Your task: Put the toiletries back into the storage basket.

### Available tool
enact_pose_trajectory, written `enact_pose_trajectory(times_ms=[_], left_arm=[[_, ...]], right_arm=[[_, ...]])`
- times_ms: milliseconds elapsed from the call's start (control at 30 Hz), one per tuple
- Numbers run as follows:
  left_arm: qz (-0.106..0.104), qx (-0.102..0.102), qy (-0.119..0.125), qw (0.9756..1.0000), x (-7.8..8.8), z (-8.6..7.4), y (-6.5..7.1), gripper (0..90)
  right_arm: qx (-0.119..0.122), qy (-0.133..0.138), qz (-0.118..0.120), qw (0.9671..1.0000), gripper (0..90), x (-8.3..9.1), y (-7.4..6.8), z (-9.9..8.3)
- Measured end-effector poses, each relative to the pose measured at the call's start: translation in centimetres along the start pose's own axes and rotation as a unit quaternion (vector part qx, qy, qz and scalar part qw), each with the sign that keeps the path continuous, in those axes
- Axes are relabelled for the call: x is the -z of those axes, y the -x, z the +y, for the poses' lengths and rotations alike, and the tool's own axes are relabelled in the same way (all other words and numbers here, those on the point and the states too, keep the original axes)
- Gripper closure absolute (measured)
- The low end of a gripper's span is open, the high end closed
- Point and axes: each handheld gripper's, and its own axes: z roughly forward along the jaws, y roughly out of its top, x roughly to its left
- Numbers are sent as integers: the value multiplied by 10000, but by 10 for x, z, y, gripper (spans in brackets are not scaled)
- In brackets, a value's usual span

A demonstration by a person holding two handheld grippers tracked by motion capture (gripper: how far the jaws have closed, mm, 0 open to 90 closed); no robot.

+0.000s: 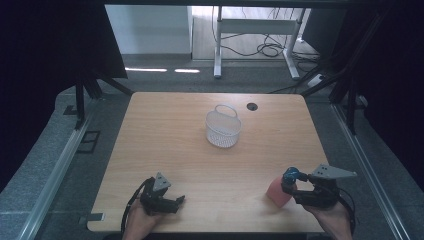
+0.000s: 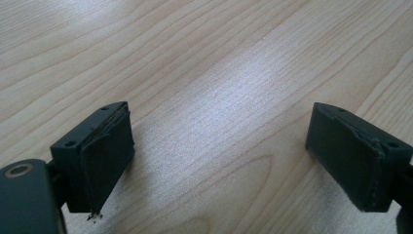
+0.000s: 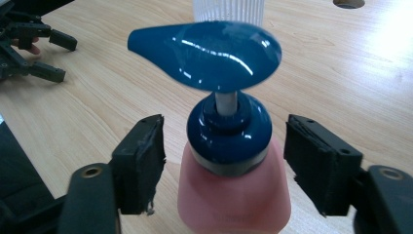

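A pink soap bottle (image 1: 276, 193) with a blue pump head (image 3: 204, 48) stands near the table's front right corner. My right gripper (image 3: 226, 161) has a jaw on each side of the bottle's blue collar (image 3: 229, 134). A gap shows on both sides, so the pads do not press it. In the high view the right gripper (image 1: 290, 187) comes at the bottle from the right. My left gripper (image 2: 219, 146) is open over bare wood, with nothing between its jaws. It sits at the front left (image 1: 177, 204) in a hand.
A white mesh basket (image 1: 223, 129) with a handle stands at the middle of the wooden table (image 1: 170, 150), toward the back. A dark cable hole (image 1: 252, 106) lies behind it. The table's front edge runs just below both hands.
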Motion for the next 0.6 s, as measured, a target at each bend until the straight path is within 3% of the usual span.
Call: enact_pose_trajectory(times_ms=[167,300,600], left_arm=[[4,10,6,10000,0,0,0,100],[7,12,5,10000,0,0,0,99],[11,10,-1,10000,0,0,0,100]], right_arm=[[48,16,24,10000,386,-1,0,4],[121,-26,10,9999,498,-2,1,7],[273,-97,-171,9994,525,-1,-3,9]])
